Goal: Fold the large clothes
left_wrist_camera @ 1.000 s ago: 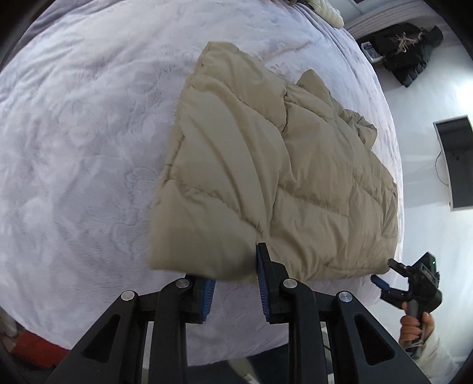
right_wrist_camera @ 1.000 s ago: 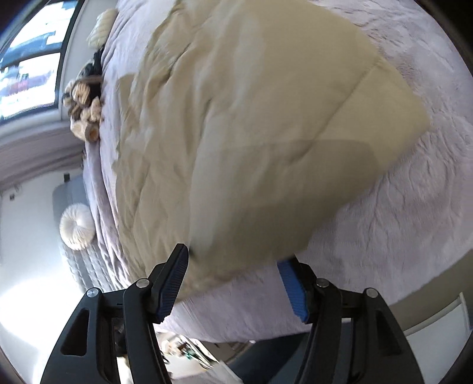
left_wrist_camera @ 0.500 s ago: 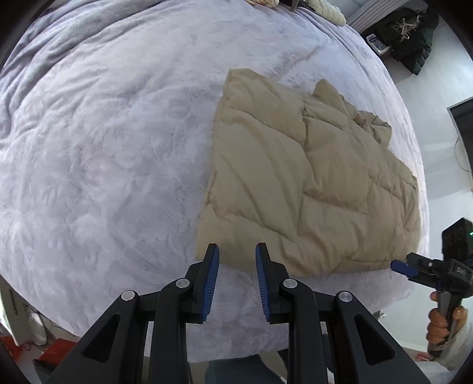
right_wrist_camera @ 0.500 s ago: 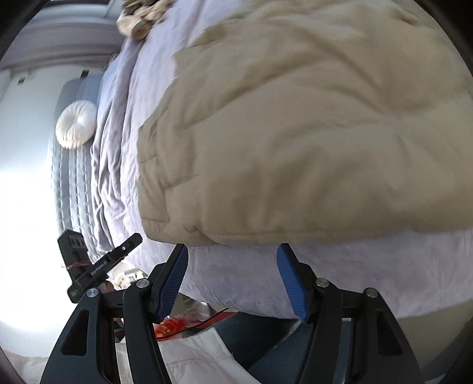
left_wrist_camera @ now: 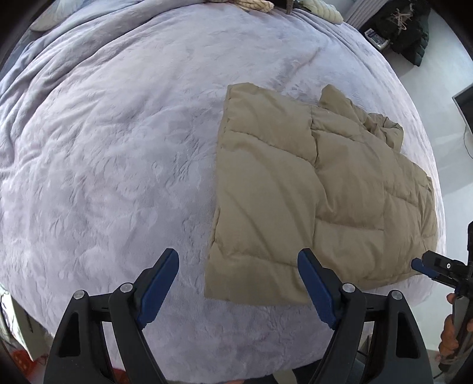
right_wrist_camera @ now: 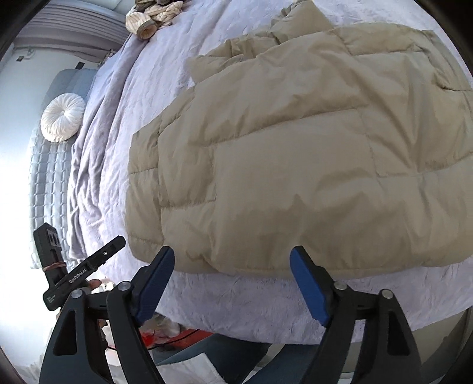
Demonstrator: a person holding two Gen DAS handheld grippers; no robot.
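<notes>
A beige quilted puffer jacket (left_wrist_camera: 310, 189) lies folded flat on the lilac bedspread (left_wrist_camera: 118, 147), near the bed's front right edge. It also fills the right wrist view (right_wrist_camera: 295, 153). My left gripper (left_wrist_camera: 238, 283) is open and empty, held above the jacket's near left corner. My right gripper (right_wrist_camera: 232, 280) is open and empty, just in front of the jacket's near edge. The right gripper shows at the far right of the left wrist view (left_wrist_camera: 437, 267). The left gripper shows at the lower left of the right wrist view (right_wrist_camera: 85, 270).
The bedspread also shows in the right wrist view (right_wrist_camera: 236, 301). A round white cushion (right_wrist_camera: 62, 117) lies on a grey quilted seat beside the bed. Knitted things (right_wrist_camera: 150, 17) lie at the bed's far end. A dark coat (left_wrist_camera: 399, 26) hangs on the wall.
My left gripper let go of the jacket's corner, drew back and opened wide. The jacket settled flat on the bed. My right gripper stayed open and pulled back from the jacket.
</notes>
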